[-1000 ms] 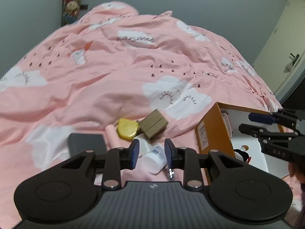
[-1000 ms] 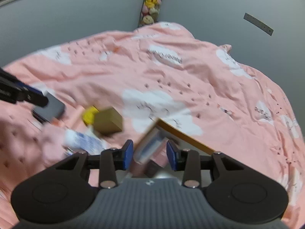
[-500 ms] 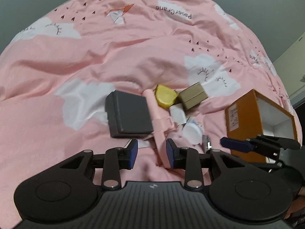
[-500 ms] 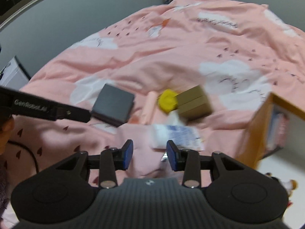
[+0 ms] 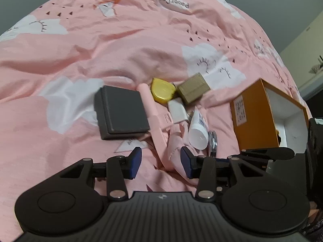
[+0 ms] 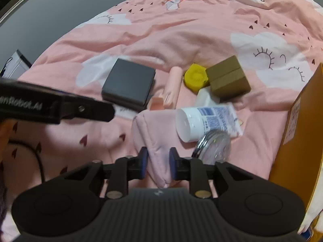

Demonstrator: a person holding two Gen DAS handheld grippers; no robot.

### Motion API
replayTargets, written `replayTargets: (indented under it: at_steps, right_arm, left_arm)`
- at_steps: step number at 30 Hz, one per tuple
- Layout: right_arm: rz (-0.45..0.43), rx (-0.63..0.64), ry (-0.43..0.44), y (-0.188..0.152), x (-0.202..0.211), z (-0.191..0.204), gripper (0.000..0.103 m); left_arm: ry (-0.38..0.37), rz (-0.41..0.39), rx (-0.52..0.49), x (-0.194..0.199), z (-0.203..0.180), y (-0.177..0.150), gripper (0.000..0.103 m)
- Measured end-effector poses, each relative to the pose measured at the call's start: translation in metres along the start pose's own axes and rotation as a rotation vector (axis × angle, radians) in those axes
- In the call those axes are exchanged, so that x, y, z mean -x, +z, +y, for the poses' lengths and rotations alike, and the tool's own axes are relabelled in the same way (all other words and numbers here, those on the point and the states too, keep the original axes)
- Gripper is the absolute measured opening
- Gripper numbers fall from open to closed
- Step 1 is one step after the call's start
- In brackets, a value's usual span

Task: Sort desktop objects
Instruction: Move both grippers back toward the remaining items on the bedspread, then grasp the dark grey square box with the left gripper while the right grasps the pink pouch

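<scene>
Both hand-held grippers now sit lower over the bed, the right hand-held gripper [image 6: 156,162] having just closed onto the soft pink pouch [image 6: 153,141] directly ahead, which looks light and floppy, while the left hand-held gripper [image 5: 160,164] has just widened, holding nothing.

Clutter packs the centre: dark box [image 5: 121,112], white tube [image 5: 198,135], brown box [image 5: 193,90]. Orange box [image 5: 252,119] walls the right. Far duvet [image 5: 131,40] lies open (left too).

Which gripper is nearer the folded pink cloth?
Right. The right gripper has its jaws closed on the pink cloth; the left gripper hangs open just above it, not gripping.
</scene>
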State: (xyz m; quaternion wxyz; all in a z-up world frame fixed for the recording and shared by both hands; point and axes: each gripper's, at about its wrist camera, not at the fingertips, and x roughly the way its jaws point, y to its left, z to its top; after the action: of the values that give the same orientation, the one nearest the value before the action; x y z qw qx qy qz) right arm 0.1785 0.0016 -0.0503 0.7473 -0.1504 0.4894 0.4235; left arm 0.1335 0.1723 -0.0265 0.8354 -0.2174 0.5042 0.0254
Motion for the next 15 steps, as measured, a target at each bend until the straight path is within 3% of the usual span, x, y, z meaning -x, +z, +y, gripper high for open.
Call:
replayTargets:
  at_steps: [7, 10, 15]
  right_arm:
    - [0.041, 0.157, 0.052, -0.031, 0.019, 0.011, 0.015]
    - [0.098, 0.148, 0.059, -0.043, 0.018, 0.006, 0.014]
    - [0.195, 0.129, 0.049, -0.066, 0.005, 0.0, 0.01]
  left_arm:
    - [-0.026, 0.038, -0.081, -0.006, -0.019, -0.008, 0.05]
    - [-0.04, 0.07, -0.119, -0.015, -0.03, -0.013, 0.05]
    - [-0.063, 0.048, -0.14, -0.02, -0.045, -0.016, 0.051]
